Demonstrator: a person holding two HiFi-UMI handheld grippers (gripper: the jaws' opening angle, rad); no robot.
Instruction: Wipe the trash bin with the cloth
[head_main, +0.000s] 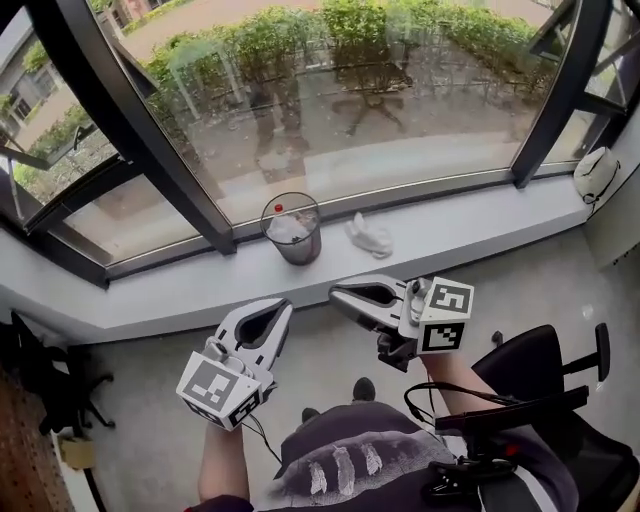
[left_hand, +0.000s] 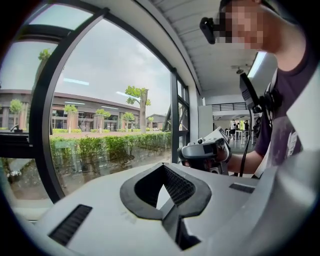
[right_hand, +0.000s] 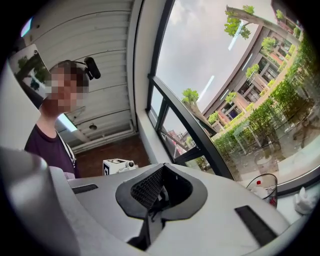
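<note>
A small dark see-through trash bin (head_main: 291, 228) stands on the grey window sill (head_main: 480, 225), with crumpled white waste and a red cap inside. The white cloth (head_main: 370, 236) lies bunched on the sill just right of it. Both grippers hang over the floor, nearer me than the sill and apart from both things. My left gripper (head_main: 284, 304) is shut and empty, pointing up and right. My right gripper (head_main: 334, 293) is shut and empty, pointing left. The right gripper view shows its closed jaws (right_hand: 150, 210), the bin (right_hand: 262, 187) and the cloth (right_hand: 302, 200) at the lower right.
Black window posts (head_main: 130, 130) rise from the sill behind the bin. A white bundle (head_main: 597, 172) sits at the sill's far right. A black office chair (head_main: 540, 400) stands at my right, another black chair (head_main: 40, 380) at the left.
</note>
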